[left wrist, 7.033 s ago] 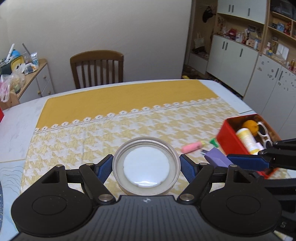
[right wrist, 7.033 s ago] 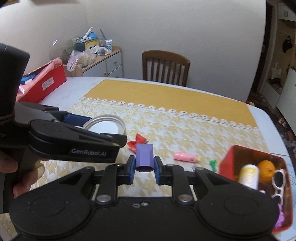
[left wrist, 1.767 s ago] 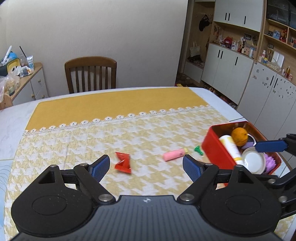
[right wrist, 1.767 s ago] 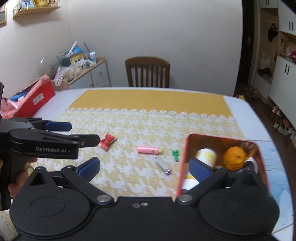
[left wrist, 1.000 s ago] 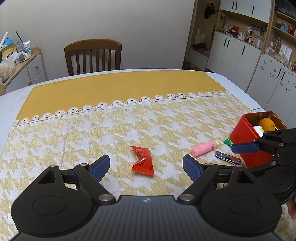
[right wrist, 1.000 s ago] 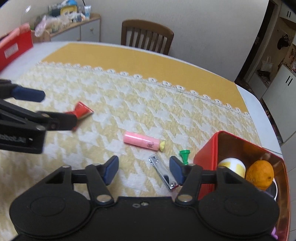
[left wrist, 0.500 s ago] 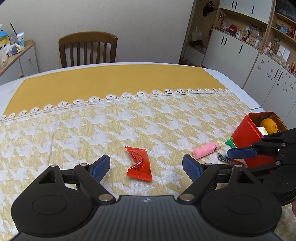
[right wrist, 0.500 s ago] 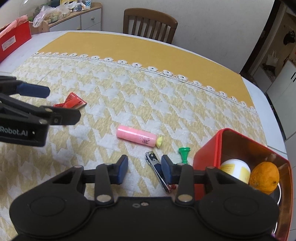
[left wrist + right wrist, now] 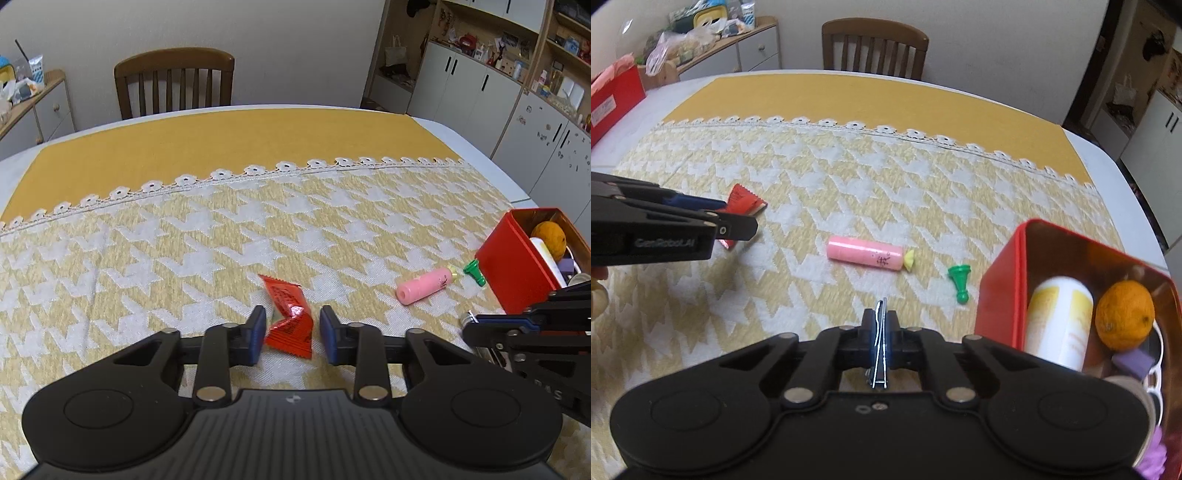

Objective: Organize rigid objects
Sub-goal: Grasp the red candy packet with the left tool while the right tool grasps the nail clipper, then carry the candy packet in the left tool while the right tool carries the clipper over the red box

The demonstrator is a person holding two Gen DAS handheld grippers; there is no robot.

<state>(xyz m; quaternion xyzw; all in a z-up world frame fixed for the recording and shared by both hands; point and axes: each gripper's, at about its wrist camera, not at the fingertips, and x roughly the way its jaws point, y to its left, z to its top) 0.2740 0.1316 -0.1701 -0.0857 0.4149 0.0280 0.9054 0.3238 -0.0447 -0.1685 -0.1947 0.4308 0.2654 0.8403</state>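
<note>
Left wrist: left gripper (image 9: 289, 330) closing around red foil packet (image 9: 289, 315), crinkled, print unreadable; pads not yet pressing.
Pink cylinder (image 9: 424, 285), green peg (image 9: 475, 271), red tin (image 9: 517, 269) lie right on woven houndstooth cloth (image 9: 184, 240).

Right wrist: right gripper (image 9: 880, 341) pinching metal nail clipper (image 9: 880, 347) edgewise, fingers pressed together.
"GenRobot.AI" on other gripper, left; tin near right.

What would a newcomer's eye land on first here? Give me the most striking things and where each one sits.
The red tin at the table's right edge stands out first, with an orange and a white-and-yellow bottle inside it. In front, the right gripper is shut on a metal nail clipper. To the left, the left gripper is closing around a red snack packet lying on the yellow houndstooth tablecloth.
</note>
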